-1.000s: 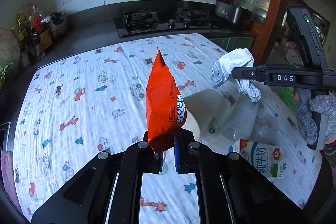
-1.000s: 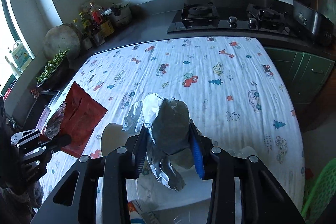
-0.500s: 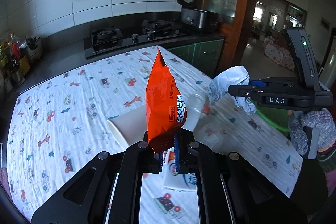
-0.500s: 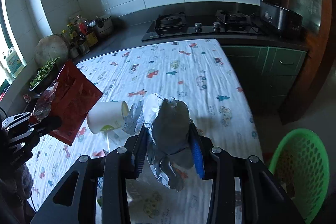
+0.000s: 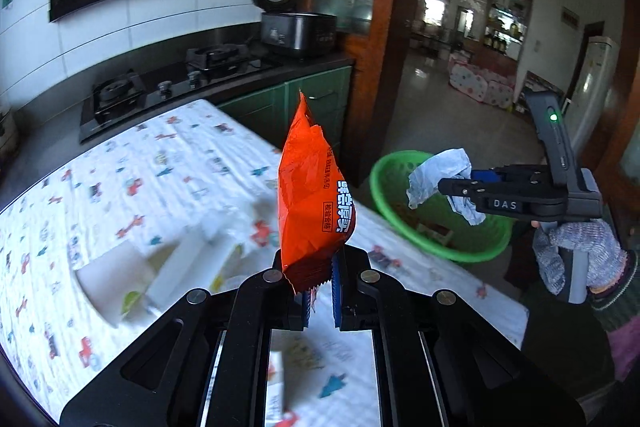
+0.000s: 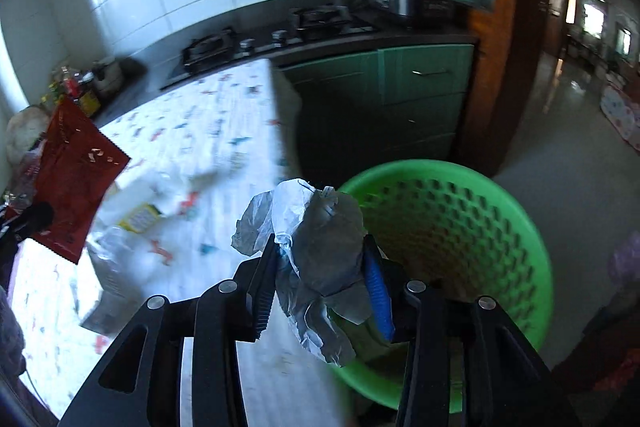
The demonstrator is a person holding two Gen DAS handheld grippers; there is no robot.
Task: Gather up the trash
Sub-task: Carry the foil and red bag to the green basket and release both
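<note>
Both loads hang toward the green basket [image 6: 520, 227] at three o'clock for dumping — left gripper [image 5: 320, 291] pinched on the orange snack bag [image 5: 312, 195], right gripper [image 6: 320, 279] with its jaws just easing apart around the crumpled foil wrapper [image 6: 316, 239], pads touching it.

Two hand-held grippers carried side by side, each with a piece of trash in its jaws.

The left hand-held gripper [image 5: 320, 291] is clamped tight on the bottom edge of an orange snack packet [image 5: 314, 199], which stands upright from its blue-padded fingers. The right hand-held gripper [image 6: 324, 283], angled downward, has just been opening its jaws, yet a crumpled silver wrapper [image 6: 316, 251] sits between the pads. A hand in a grey knitted glove [image 5: 576, 251] grips the right tool's handle.
</note>
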